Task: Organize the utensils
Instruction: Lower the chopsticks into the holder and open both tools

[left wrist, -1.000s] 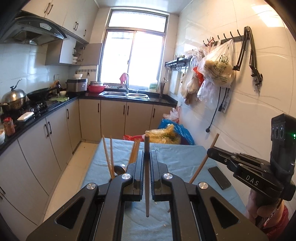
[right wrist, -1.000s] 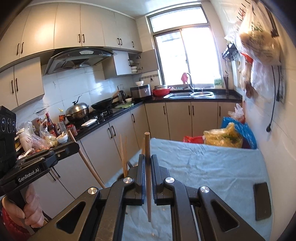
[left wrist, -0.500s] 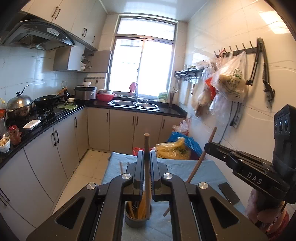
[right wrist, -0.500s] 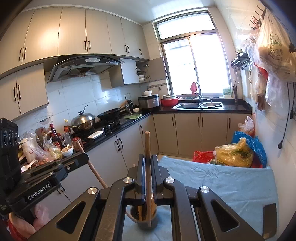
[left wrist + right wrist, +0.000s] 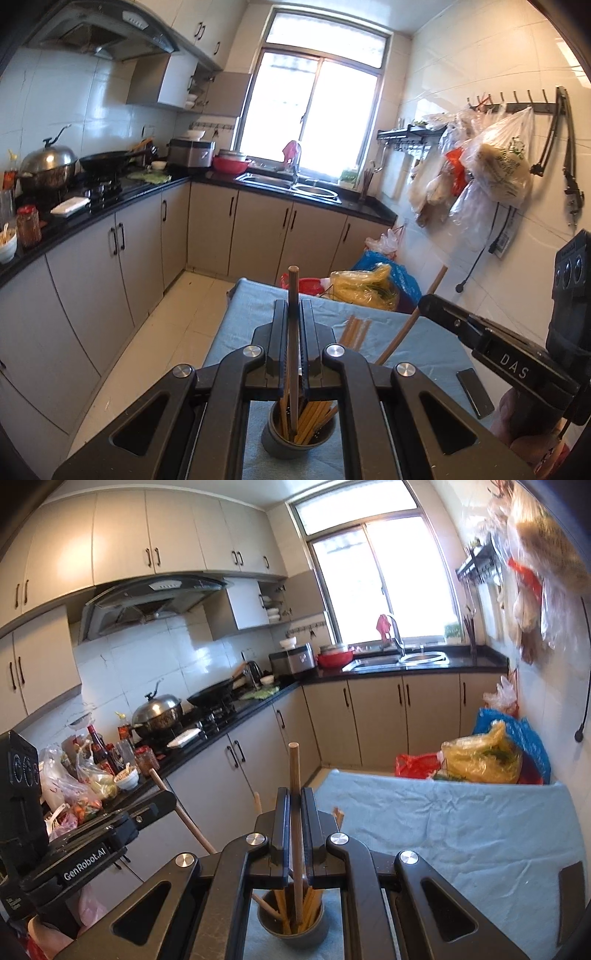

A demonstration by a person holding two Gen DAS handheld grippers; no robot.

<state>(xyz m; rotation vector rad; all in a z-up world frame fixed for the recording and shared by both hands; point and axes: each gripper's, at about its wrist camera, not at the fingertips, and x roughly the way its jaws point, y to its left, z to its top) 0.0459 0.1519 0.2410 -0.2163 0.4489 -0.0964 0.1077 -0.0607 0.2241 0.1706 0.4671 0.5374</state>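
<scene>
Here both grippers, left gripper (image 5: 294,314) and right gripper (image 5: 294,801), have fingers clamped on one upright chopstick each, poised over the dark cup (image 5: 299,437) on the bench (image 5: 424,339), apparently for dropping in.

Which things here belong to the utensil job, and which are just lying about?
Job: left gripper clamping a dark chopstick; right gripper clamping a light chopstick; holder cup; loose chopsticks.
Lying about: phone, yellow bag, wok.
</scene>
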